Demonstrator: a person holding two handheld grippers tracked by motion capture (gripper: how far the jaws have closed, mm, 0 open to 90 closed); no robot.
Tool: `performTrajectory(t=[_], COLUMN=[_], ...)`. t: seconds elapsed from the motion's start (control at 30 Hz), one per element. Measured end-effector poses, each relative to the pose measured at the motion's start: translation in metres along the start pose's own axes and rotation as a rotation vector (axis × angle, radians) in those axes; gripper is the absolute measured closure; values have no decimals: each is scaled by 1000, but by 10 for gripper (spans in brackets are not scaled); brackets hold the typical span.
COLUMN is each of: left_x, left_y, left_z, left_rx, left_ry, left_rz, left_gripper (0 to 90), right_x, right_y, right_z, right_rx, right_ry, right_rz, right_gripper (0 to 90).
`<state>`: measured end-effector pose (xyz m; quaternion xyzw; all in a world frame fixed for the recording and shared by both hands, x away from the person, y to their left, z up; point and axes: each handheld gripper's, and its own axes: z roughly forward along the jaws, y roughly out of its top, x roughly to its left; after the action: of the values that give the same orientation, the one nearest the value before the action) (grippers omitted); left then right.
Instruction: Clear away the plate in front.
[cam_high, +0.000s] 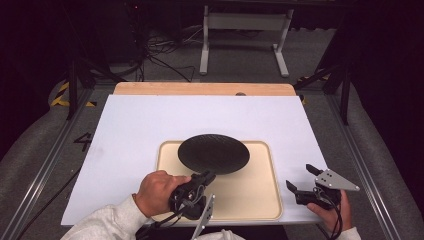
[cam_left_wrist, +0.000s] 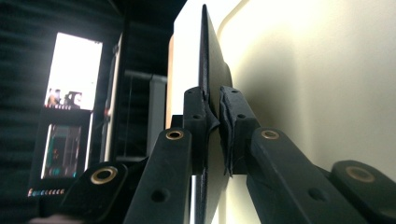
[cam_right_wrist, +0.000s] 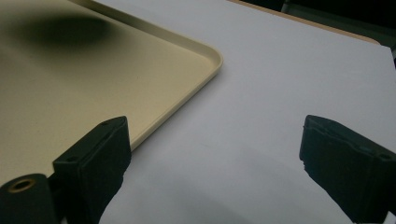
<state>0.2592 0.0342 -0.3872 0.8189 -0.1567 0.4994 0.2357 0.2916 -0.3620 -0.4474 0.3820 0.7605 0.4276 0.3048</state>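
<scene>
1. Jaws of the left gripper (cam_high: 204, 177) are clamped on the near rim of the black plate (cam_high: 214, 153), pads pressing both faces.
2. Plate is over the far part of the beige tray (cam_high: 252, 197).
3. Right gripper (cam_high: 302, 179) has its jaws wide apart, gripping nothing, just right of the tray over the white sheet (cam_high: 140, 120).

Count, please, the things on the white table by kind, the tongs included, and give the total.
Black plate: 1, held at its rim by the left tongs
Beige tray: 1
Tongs: 2, the left ones and the right tongs, which are open
Total: 4
</scene>
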Motion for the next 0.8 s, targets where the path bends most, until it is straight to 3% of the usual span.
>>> performTrajectory(t=[0.07, 0.1, 0.17, 0.23, 0.3, 0.4, 0.47, 0.57, 0.7, 0.8], left_x=[-6, -10, -18, -18, -21, -25, -30, -30, -29, -31], left_y=[1, 1, 2, 1, -2, -3, -3, -5, -11, -12], left_z=[4, 7, 10, 10, 11, 12, 15, 16, 19, 21], left_rx=[-10, -13, -14, -15, -45, -53, -66, -76, -97, -101], left_ry=[-9, -40, -20, -36, -57, -63, -102, -114, -174, -179], left_rz=[13, 6, 36, 24, -18, -22, -39, -47, -100, -91], left_gripper=[817, 813, 823, 834, 839, 847, 855, 859, 870, 874], right_x=[0, 0, 0, 1, 2, 2, 2, 2, 2, 1], right_y=[0, 0, 0, 0, 0, 0, 0, 0, 0, 0], right_z=[-1, -1, -1, 0, 0, 0, 0, 0, 0, 0], right_rx=[-2, -3, 1, 1, 6, 6, 5, 1, 5, 6], right_ry=[0, -1, -6, -3, -7, -5, -7, -6, -4, -2], right_rz=[2, 2, -5, -6, -19, -19, -18, -17, -17, -15], right_gripper=[96, 96, 95, 95, 95, 94, 94, 95, 94, 94])
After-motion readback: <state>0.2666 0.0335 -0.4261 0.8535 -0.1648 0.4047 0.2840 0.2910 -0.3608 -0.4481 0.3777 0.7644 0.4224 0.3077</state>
